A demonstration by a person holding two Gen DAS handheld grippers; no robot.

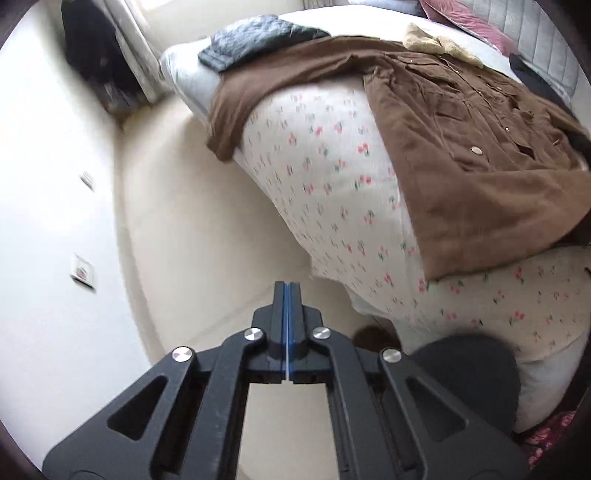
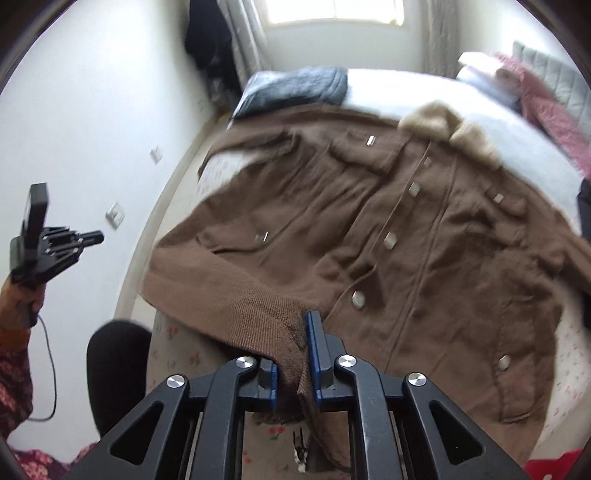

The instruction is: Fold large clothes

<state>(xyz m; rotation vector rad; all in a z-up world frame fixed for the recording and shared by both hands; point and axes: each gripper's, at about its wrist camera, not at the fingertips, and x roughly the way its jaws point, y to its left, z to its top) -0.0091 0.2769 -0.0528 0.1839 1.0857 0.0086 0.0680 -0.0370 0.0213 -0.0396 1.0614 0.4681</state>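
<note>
Black and blue-padded, the left gripper (image 1: 287,291) was pressed fully closed with nothing between its pads, hanging over the pale floor (image 1: 207,236) off the edge of the bed (image 1: 332,177). In the right wrist view the same gripper (image 2: 96,237) showed at nine o'clock, held up in front of the white wall (image 2: 85,122) by a hand (image 2: 22,299), well apart from the clothing.

The right gripper (image 2: 308,332) pinched the ribbed hem (image 2: 266,325) of the brown coat (image 2: 388,236). Knit fabric was bunched between the blue pads, and the left finger was mostly hidden under the cloth, so the jaws stood slightly apart around that fold.

From that grip the coat spread away toward twelve and two o'clock, lying front-up across the bed, its row of metal snaps (image 2: 389,240) running up to a pale fur collar (image 2: 443,129) at one o'clock. One sleeve (image 2: 236,151) reached toward eleven o'clock and draped over the bed's edge. The other side ran off toward three o'clock.

Beneath the coat lay a cherry-print sheet (image 1: 325,155), showing at six and seven o'clock of the right wrist view. Beyond the coat, at twelve o'clock, a folded dark grey garment (image 2: 295,90) sat on the white bedding, near the window (image 2: 332,11). A pink quilted cloth (image 2: 546,107) rested at two o'clock by the headboard. The picture was blurred toward its edges.
</note>
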